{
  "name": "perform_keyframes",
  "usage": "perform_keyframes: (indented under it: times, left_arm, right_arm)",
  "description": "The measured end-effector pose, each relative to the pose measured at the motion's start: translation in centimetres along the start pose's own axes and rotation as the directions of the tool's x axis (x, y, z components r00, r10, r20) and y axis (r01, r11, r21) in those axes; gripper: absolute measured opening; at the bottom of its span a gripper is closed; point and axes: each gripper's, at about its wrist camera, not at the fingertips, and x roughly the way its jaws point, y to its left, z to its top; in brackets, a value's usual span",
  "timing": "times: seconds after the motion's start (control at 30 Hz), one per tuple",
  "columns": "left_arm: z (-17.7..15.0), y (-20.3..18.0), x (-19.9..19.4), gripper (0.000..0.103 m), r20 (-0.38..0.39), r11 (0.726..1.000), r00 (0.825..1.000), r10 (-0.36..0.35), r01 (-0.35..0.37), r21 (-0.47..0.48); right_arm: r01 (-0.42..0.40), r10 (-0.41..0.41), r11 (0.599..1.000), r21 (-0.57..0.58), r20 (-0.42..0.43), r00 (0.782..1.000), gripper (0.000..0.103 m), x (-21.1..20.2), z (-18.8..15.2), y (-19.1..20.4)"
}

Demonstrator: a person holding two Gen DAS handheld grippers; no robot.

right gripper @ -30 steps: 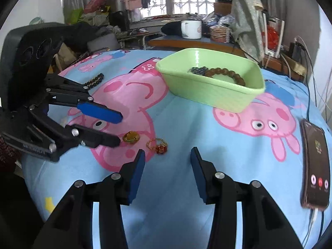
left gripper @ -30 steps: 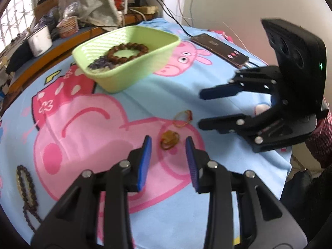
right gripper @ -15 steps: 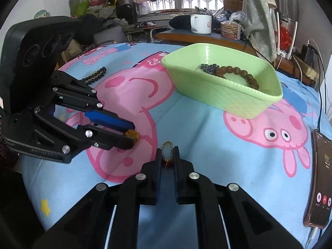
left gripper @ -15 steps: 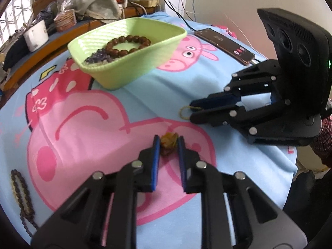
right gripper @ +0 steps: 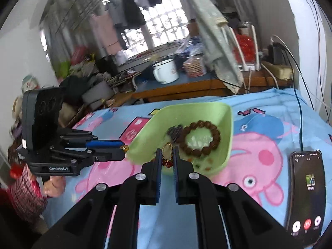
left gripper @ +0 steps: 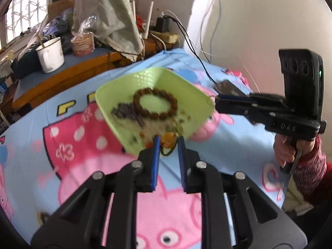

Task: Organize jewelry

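Note:
A green basket (left gripper: 193,95) (right gripper: 226,120) on the blue cartoon cloth holds a brown bead bracelet (left gripper: 155,103) (right gripper: 200,138) and a dark bead bracelet (left gripper: 126,112) (right gripper: 174,131). My left gripper (left gripper: 168,143) is shut on a small amber trinket (left gripper: 168,140), lifted at the basket's near rim; it also shows in the right wrist view (right gripper: 124,148). My right gripper (right gripper: 167,157) is shut on a thin gold ring with a red charm (right gripper: 167,155), held over the basket's near edge; the ring shows at its tips in the left wrist view (left gripper: 210,101).
A phone (right gripper: 307,195) (left gripper: 228,88) with a cable lies on the cloth to the right. A white mug (left gripper: 50,55) (right gripper: 166,70), a wicker cup (left gripper: 83,43) and clutter stand on the wooden desk behind. A dark bead string (left gripper: 43,217) lies at the cloth's near left.
Both grippers have lifted off the cloth with their pieces and moved toward the green basket, now at its near rim.

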Motion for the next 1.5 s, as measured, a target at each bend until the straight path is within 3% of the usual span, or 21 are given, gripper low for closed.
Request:
perform_keyframes:
  times: [0.17, 0.23, 0.27, 0.3, 0.33, 0.53, 0.7, 0.87, 0.97, 1.13, 1.27, 1.5]
  left_arm:
    - [2.0, 1.5, 2.7, 0.017, -0.040, 1.000, 0.999, -0.003, 0.002, -0.026]
    - [2.4, 2.4, 4.4, 0.037, -0.084, 0.998, 0.996, -0.017, 0.012, -0.065]
    - [2.4, 2.7, 4.7, 0.052, -0.089, 0.997, 0.996, -0.016, 0.008, -0.081]
    - [2.5, 3.0, 4.8, 0.054, -0.083, 0.996, 0.996, -0.015, 0.007, -0.094]
    - [2.6, 3.4, 4.7, 0.054, -0.070, 0.994, 0.997, -0.026, 0.019, -0.109]
    - [2.3, 4.7, 1.4, 0.054, 0.006, 0.987, 1.000, -0.020, 0.020, -0.162]
    - [-0.3, 7.9, -4.6, 0.054, 0.067, 0.971, 0.995, 0.068, -0.050, -0.235]
    - [-5.9, 12.3, -10.1, 0.054, 0.043, 0.921, 0.974, 0.221, -0.194, -0.337]
    - [-9.3, 13.9, -11.9, 0.054, 0.015, 0.890, 0.964, 0.264, -0.237, -0.390]
    - [-13.9, 15.3, -12.3, 0.054, -0.018, 0.859, 0.963, 0.270, -0.249, -0.447]
    - [-15.6, 15.4, -12.1, 0.054, -0.012, 0.854, 0.964, 0.264, -0.240, -0.462]
    - [-18.3, 16.8, -14.4, 0.054, 0.021, 0.829, 0.963, 0.269, -0.220, -0.514]
  right_arm:
    - [-0.032, 0.034, 0.998, 0.062, -0.034, 0.999, 0.000, 2.7, 0.4, -1.2]
    - [-0.056, 0.060, 0.994, 0.096, -0.041, 0.997, 0.000, 3.5, 0.2, -1.6]
    - [-0.058, 0.062, 0.991, 0.120, -0.034, 0.997, 0.000, 3.7, 0.1, -2.0]
    - [-0.061, 0.065, 0.989, 0.135, -0.022, 0.998, 0.005, 3.7, 0.2, -2.2]
    - [-0.067, 0.069, 0.987, 0.147, -0.009, 0.998, 0.010, 3.5, 0.1, -2.4]
    - [-0.079, 0.073, 0.979, 0.186, 0.041, 0.997, 0.010, 2.0, 0.4, -3.2]
    - [-0.102, 0.093, 0.981, 0.165, 0.058, 0.994, 0.010, 0.7, 0.5, -1.9]
    - [-0.142, 0.139, 0.985, 0.096, 0.039, 0.990, 0.010, 0.4, 0.5, 1.4]
    - [-0.159, 0.159, 0.987, 0.016, -0.010, 0.987, 0.010, 1.4, 0.3, 5.0]
    - [-0.183, 0.169, 0.978, -0.098, -0.137, 0.976, 0.006, 5.5, -0.8, 10.6]
    - [-0.229, 0.188, 0.962, -0.149, -0.248, 0.950, 0.000, 11.0, -1.5, 15.7]
    - [-0.264, 0.207, 0.957, -0.117, -0.357, 0.911, 0.000, 20.6, -0.5, 20.5]
